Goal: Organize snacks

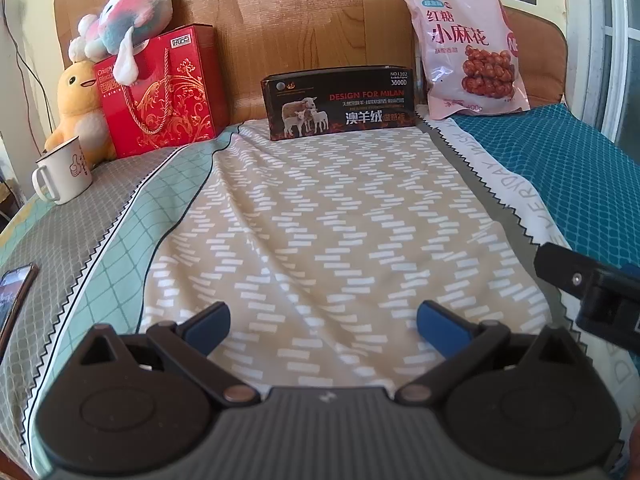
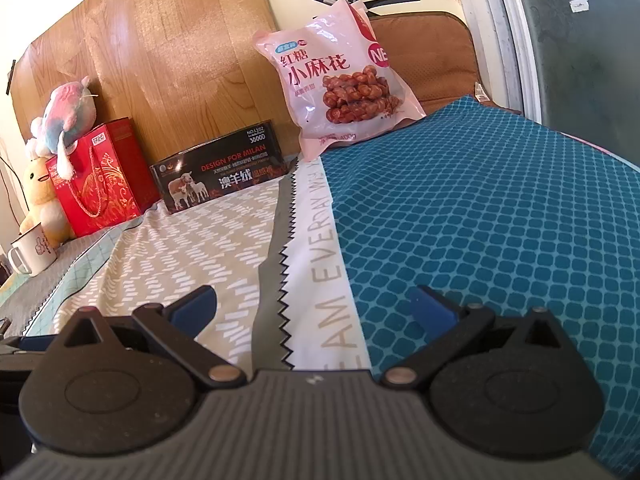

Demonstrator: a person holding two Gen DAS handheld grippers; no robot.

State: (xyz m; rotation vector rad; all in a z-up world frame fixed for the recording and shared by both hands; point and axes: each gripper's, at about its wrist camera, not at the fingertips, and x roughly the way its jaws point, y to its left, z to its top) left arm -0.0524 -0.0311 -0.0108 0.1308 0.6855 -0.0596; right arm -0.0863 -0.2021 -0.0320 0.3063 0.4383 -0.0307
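A pink snack bag [image 1: 464, 48] with brown twists printed on it leans upright at the far right of the bed; it also shows in the right wrist view [image 2: 340, 76]. A red gift box [image 1: 164, 92] [image 2: 100, 180] stands at the far left. A black box with sheep on it [image 1: 340, 102] [image 2: 224, 174] stands at the back middle. My left gripper [image 1: 322, 326] is open and empty, low over the beige patterned sheet. My right gripper [image 2: 314, 306] is open and empty over the sheet's zigzag seam; part of it shows at the right edge of the left wrist view [image 1: 592, 284].
A yellow duck plush [image 1: 80, 108] and a pink-blue plush [image 1: 124, 24] sit by the red box. A white enamel mug [image 1: 66, 170] stands at the left. A phone [image 1: 14, 300] lies at the left edge. A wooden headboard [image 1: 296, 16] backs the bed; a window [image 2: 580, 32] is at right.
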